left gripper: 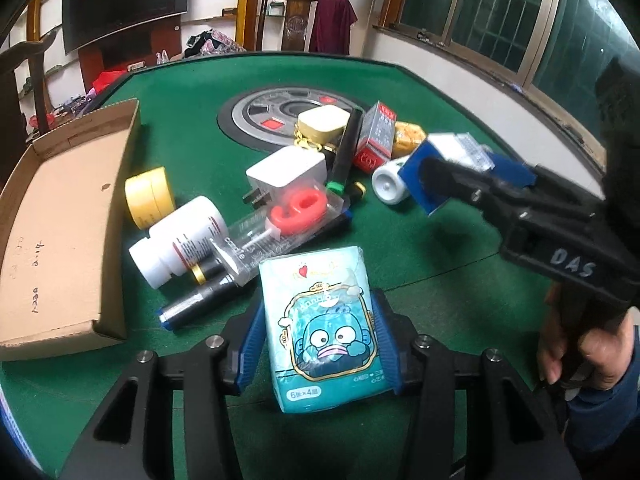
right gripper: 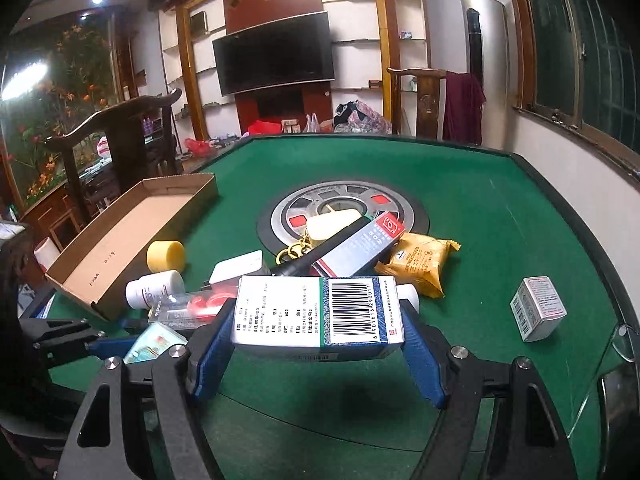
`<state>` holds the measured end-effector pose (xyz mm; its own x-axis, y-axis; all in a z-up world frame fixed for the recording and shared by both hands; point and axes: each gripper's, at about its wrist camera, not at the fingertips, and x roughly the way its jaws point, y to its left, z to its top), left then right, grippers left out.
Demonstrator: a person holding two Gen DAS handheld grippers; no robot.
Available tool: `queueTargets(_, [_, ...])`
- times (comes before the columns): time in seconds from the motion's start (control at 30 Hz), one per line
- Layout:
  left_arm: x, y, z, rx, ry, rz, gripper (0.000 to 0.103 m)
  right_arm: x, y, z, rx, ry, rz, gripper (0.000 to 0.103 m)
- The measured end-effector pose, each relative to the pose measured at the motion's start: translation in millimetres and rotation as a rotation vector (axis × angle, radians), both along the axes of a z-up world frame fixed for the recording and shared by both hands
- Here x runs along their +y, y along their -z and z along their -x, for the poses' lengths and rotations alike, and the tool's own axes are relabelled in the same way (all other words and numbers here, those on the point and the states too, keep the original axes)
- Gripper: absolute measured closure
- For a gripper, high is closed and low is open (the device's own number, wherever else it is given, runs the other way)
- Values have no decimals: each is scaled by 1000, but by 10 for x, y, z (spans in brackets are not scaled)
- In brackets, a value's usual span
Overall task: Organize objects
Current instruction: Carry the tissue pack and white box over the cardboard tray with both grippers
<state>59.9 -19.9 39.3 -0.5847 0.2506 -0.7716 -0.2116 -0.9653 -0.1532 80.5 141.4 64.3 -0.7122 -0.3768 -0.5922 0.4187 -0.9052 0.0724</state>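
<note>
My left gripper (left gripper: pixel 318 304) is shut on a teal tissue pack (left gripper: pixel 324 340) with a cartoon face, its blue pads pressing both sides low over the green table (left gripper: pixel 440 280). In the right wrist view that pack (right gripper: pixel 154 342) shows at lower left. My right gripper (right gripper: pixel 316 320) is shut on a white medicine box (right gripper: pixel 280 312) with a barcode, held lengthwise above the felt. The left wrist view shows this gripper (left gripper: pixel 468 164) at the right, with the box (left gripper: pixel 464 146) over the pile's right edge. An open cardboard tray (left gripper: pixel 60 220) lies at the left, nothing inside.
A pile sits mid-table: yellow tape roll (left gripper: pixel 150 198), white bottle (left gripper: pixel 180 240), white charger (left gripper: pixel 286 174), red part in a clear pack (left gripper: pixel 298 210), red-and-white carton (left gripper: pixel 374 136), yellow snack packet (right gripper: pixel 420 260). A small box (right gripper: pixel 538 308) stands alone at the right. A hand (left gripper: pixel 580 352) grips the right handle.
</note>
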Motion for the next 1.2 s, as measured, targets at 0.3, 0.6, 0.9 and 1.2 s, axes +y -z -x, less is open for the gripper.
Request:
queueTargets(0.3, [-211,-200,-194,58,-28,-34,55,118,-5,25,-1,24,26,22])
queueTargets(0.6, [-699,-429,-433,120,-105,-84,55,-195,17,-72,-97,-33,106,22])
queueTargets(0.9, [-1342,-517,-529,163,-235,-135,55,-1089,-260,-121,-128,-199,24,22])
queueTargets(1.2, [-1816,-723,-606,201,-306,-99,55,-1644,-677,188,-235,-252,182,22])
